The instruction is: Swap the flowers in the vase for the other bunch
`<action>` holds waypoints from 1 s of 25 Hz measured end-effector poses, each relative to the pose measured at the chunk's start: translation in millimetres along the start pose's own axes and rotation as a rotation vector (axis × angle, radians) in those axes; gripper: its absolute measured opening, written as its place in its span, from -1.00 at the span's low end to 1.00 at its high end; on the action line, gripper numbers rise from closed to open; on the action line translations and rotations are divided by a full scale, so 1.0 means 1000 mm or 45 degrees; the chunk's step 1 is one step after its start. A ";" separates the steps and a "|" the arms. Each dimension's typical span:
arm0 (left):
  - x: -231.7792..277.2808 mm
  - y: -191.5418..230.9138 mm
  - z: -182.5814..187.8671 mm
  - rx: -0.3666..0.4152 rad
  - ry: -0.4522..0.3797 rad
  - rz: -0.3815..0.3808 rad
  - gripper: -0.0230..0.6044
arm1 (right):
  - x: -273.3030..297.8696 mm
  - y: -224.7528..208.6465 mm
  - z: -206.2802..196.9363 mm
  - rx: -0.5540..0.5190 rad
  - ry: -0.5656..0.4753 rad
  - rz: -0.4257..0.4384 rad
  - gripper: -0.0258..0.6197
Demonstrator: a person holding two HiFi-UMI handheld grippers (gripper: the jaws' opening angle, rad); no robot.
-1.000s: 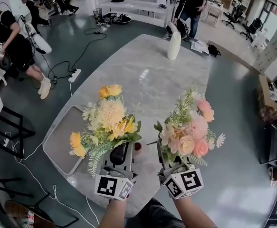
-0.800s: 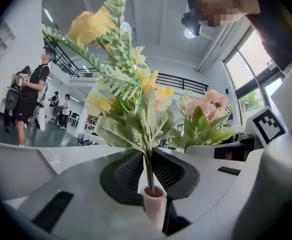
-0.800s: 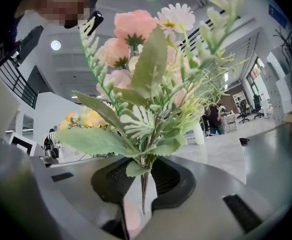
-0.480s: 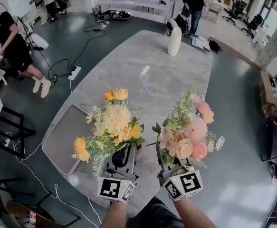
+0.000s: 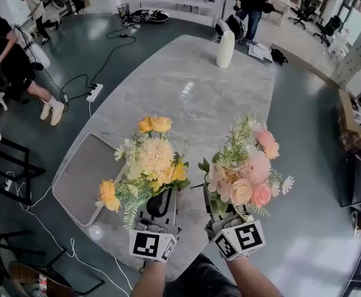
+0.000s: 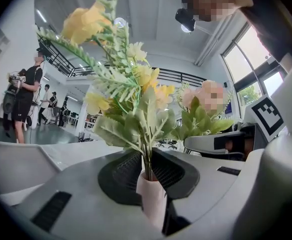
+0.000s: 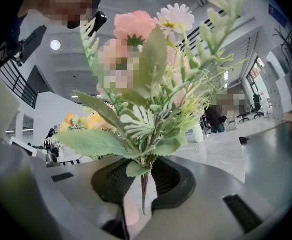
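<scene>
Flowers are being held upright over the bench [image 5: 192, 79]: yellow bunch [image 5: 148, 166] clamped in the left tongs [image 5: 158, 204], pink bunch [image 5: 245, 169] in the right tongs [image 5: 218, 208]. Bunches are best kept apart, stems vertical.

The left tongs [image 5: 159, 203] grip a yellow bunch [image 5: 148, 163] by its stems, and the blooms lean up and away from the person. Just to their right, the right tongs [image 5: 221, 206] grip a pink bunch [image 5: 247, 169] the same way. The two bunches stand near each other without touching. Both tongs hover over the near end of a pale marbled surface [image 5: 192, 104]. A grey tray [image 5: 81, 178] lies on it just left of the left tongs, its near corner hidden behind the yellow flowers. A white vase [image 5: 225, 48] stands upright at the far end, well ahead of both tongs.
</scene>
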State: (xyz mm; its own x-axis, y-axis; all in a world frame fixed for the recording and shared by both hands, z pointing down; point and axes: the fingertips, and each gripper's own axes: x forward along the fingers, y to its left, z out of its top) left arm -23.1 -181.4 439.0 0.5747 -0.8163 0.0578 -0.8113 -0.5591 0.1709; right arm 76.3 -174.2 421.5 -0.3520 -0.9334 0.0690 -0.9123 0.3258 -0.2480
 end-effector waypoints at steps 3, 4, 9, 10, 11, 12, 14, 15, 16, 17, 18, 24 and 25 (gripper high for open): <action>0.002 -0.002 -0.006 0.012 0.011 0.000 -0.75 | -0.001 -0.004 -0.003 0.001 0.002 0.000 -0.64; 0.002 -0.003 -0.007 0.017 0.014 0.000 -0.75 | -0.001 -0.004 -0.004 0.001 0.004 -0.001 -0.64; 0.001 -0.005 -0.010 0.044 0.030 0.003 -0.75 | -0.001 -0.004 -0.004 0.004 0.007 0.000 -0.64; 0.001 -0.005 -0.011 0.050 0.035 0.004 -0.75 | -0.001 -0.004 -0.004 0.004 0.008 0.000 -0.64; 0.001 -0.006 -0.012 0.056 0.040 0.006 -0.75 | -0.001 -0.004 -0.004 0.004 0.008 0.000 -0.64; 0.001 -0.006 -0.013 0.061 0.043 0.006 -0.75 | -0.002 -0.005 -0.005 0.004 0.009 0.000 -0.64; 0.002 -0.008 -0.016 0.067 0.046 0.005 -0.75 | -0.003 -0.007 -0.006 0.006 0.008 -0.001 -0.64; 0.002 -0.009 -0.017 0.069 0.046 0.005 -0.74 | -0.003 -0.008 -0.006 0.007 0.009 -0.001 -0.64; 0.002 -0.010 -0.017 0.073 0.046 0.004 -0.74 | -0.003 -0.008 -0.007 0.008 0.009 0.000 -0.64; 0.002 -0.010 -0.017 0.079 0.047 0.004 -0.74 | -0.003 -0.008 -0.007 0.009 0.010 0.000 -0.64; 0.002 -0.010 -0.016 0.086 0.047 0.002 -0.74 | -0.002 -0.007 -0.007 0.010 0.010 0.000 -0.64; 0.003 -0.011 -0.017 0.130 0.068 -0.010 -0.70 | -0.001 -0.007 -0.008 0.017 0.016 -0.004 -0.64; 0.002 -0.011 -0.017 0.138 0.075 -0.008 -0.69 | -0.001 -0.006 -0.008 0.018 0.017 -0.003 -0.64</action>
State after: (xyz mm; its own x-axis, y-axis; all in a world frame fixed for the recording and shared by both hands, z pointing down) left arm -10.7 -174.2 454.2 0.5828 -0.8045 0.1150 -0.8125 -0.5794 0.0642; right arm 80.6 -173.8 430.6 -0.3526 -0.9322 0.0822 -0.9102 0.3212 -0.2613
